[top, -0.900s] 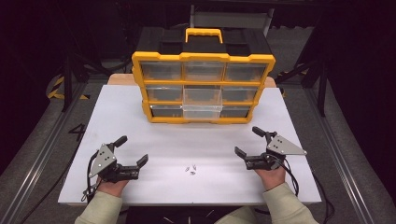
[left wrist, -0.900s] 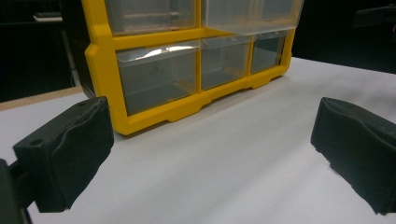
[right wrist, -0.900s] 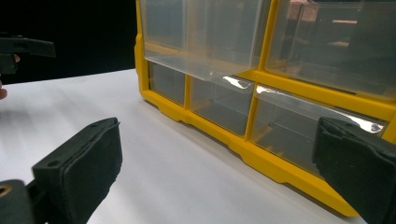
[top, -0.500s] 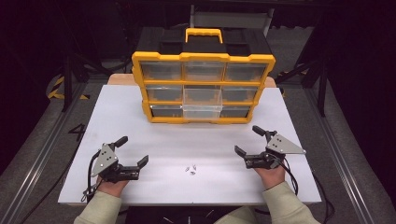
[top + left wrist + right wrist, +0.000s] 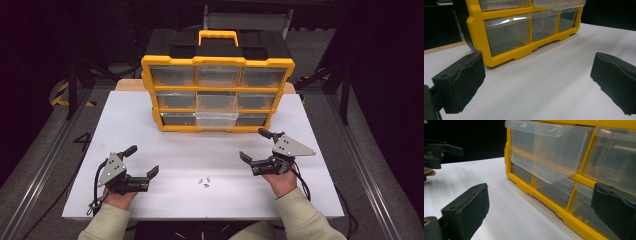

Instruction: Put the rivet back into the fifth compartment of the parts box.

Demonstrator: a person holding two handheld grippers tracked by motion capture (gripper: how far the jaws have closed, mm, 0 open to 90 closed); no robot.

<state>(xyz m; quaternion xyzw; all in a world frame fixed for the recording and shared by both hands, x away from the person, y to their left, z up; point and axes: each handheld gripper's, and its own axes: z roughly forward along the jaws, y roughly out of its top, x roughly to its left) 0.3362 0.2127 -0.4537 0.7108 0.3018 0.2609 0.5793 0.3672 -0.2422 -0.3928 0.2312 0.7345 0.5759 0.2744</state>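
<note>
Surroundings: dark room around a white desk (image 5: 200, 150) that takes up the middle of the high view.
Organizer: a yellow drawer organizer (image 5: 217, 95) with clear drawers stands upright at the upper middle of the frame, on the far part of the desk, its carry handle on top.
Open drawer: the middle drawer (image 5: 216, 106) of the organizer sticks out toward the person, while the drawers around it sit flush. In the right claw view it juts out at upper centre (image 5: 549, 152) and looks empty.
Small parts: a few tiny pale pieces (image 5: 204, 180) lie loose on the desk at lower centre, between the two hands; they are too small to identify.
Progress: judging by the layout, the drawer is already pulled out and the pieces are not yet picked up; moving them into the drawer and closing it appears to be left.
Left claw: at lower left (image 5: 141, 169), jaws spread wide, nothing between them, holding nothing, well apart from the pieces.
Right claw: at lower right (image 5: 256, 146), jaws spread wide and empty, aimed toward the organizer, touching neither it nor the pieces.
</note>
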